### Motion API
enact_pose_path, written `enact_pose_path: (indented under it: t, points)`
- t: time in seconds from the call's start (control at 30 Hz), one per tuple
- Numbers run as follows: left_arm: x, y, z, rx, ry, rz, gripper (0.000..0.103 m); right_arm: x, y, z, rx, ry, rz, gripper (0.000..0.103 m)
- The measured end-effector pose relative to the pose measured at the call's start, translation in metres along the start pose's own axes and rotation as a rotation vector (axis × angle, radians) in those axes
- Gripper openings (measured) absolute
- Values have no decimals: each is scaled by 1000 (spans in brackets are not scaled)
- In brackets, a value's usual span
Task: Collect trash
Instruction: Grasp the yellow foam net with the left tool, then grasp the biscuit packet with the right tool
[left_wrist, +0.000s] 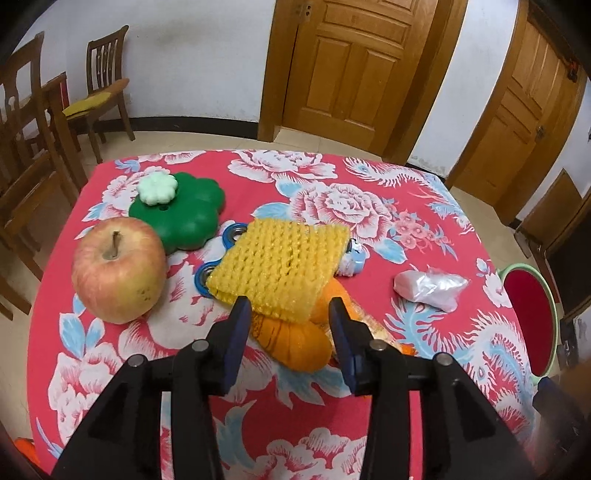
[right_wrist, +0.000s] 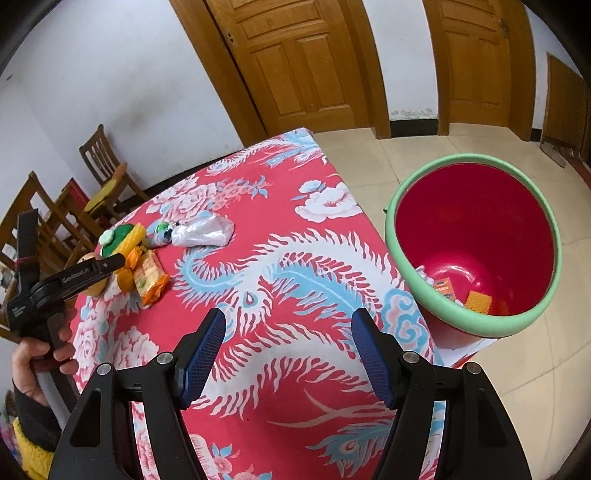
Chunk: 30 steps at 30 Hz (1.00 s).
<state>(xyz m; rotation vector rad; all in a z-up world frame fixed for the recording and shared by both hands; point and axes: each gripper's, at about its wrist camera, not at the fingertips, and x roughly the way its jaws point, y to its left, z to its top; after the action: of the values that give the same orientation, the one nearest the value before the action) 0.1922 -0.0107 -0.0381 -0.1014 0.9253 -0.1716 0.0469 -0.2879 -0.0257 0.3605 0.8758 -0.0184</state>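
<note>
Wooden doors (left_wrist: 354, 66) and white walls are being shown behind a table (left_wrist: 258, 406) draped in a red floral cloth. At the lower centre of the left wrist view, the left gripper (left_wrist: 286, 306) is being held with its blue-padded jaws spread apart, nothing caught between them. Just past the tips, a yellow foam net (left_wrist: 280, 264) is seen lying over an orange (left_wrist: 295, 341); whether the pads are touching either cannot be told. An apple (left_wrist: 118, 269) is placed at centre left, with a green case (left_wrist: 181, 214) beyond it, and a clear bag (left_wrist: 430, 286) is lying apart at centre right. A snack wrapper (right_wrist: 149, 278) is shown beside the orange in the right wrist view. At that view's lower centre, the right gripper (right_wrist: 288, 347) is being held released above bare cloth. A red bin (right_wrist: 474, 243) with a green rim is standing on the floor at right, scraps visible at its bottom.
</note>
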Motion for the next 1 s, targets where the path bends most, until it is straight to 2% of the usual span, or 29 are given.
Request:
enact_pose_path:
  t: [0.03, 0.07, 0.13, 0.2, 0.33, 0.7, 1.0]
  points:
    - [1, 1, -1, -5, 0, 5, 41, 1, -1, 0, 2, 3, 1, 72]
    - [2, 2, -1, -18, 0, 4, 30, 2, -1, 0, 3, 4, 1, 72]
    - [3, 6, -2, -49, 3, -28, 24, 3, -3, -1, 9, 8, 0, 72]
    - [-2, 9, -3, -60, -18, -41, 13, 3, -5, -1, 14, 11, -1, 72]
    - [-15, 10, -5, -54, -59, -56, 3, 5, -6, 0, 18, 14, -1, 72]
    - [-60, 27, -21, -122, -130, -124, 2, 15, 27, 6, -64, 30, 41, 72]
    - [-76, 59, -36, -202, -151, -27, 2, 45, 80, 12, -176, 81, 120, 72]
